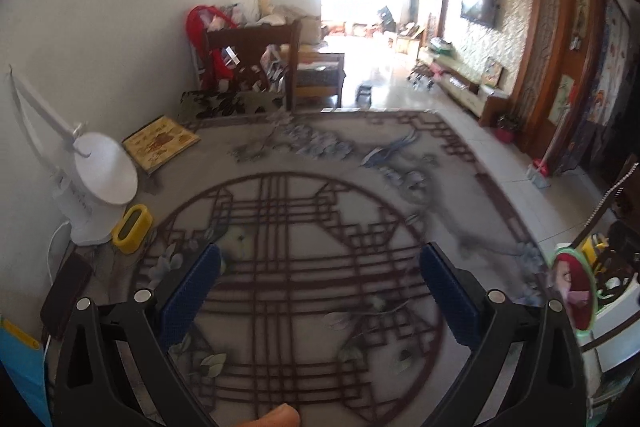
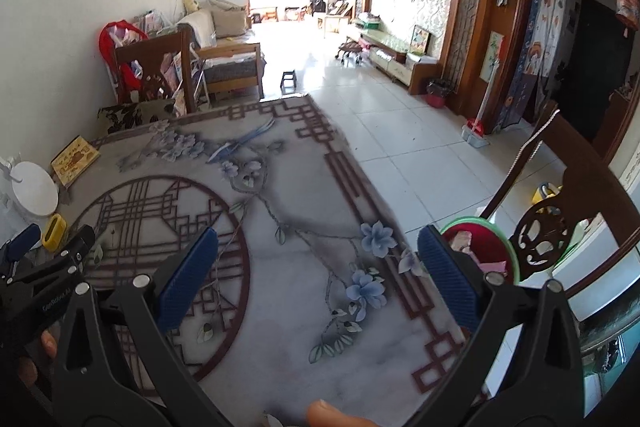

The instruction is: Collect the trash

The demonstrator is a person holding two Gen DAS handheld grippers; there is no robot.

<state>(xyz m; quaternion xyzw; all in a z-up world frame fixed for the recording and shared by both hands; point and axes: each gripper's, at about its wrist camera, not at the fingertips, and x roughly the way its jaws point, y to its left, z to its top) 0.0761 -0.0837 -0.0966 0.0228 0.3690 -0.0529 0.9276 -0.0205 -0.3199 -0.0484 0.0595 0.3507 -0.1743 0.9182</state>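
Left wrist view. The left gripper is spread wide, nothing between its blue pads. Directly beneath and ahead of it lies the table top, covered by a grey cloth printed with a dark brown circular lattice and blue flowers. To the gripper's left, at the wall edge of the table, stand a white desk lamp with a round head, a yellow holder just beside the lamp's base, and a dark flat phone-like slab nearer the camera. Ahead and left lies a yellow patterned box. To the gripper's right, off the table edge, sits the green-rimmed trash bin with a red liner; pink and pale scraps show inside it. Beyond the table, a dark wooden chair stands against it, with a wooden sofa, a wall-mounted television and a bright window further back. The view is somewhat blurred.

Right wrist view. The right gripper is likewise spread apart and holds nothing. The table cloth lies beneath it, its brown border running just left of the right-hand pad. The trash bin sits immediately right of that pad, below the table edge, partly hidden by a carved chair back. Far to the left, the left gripper appears over the table near the yellow holder and the lamp head. Ahead and right stretches a white tiled floor, with a small dark stool and a red waste basket by the television cabinet.
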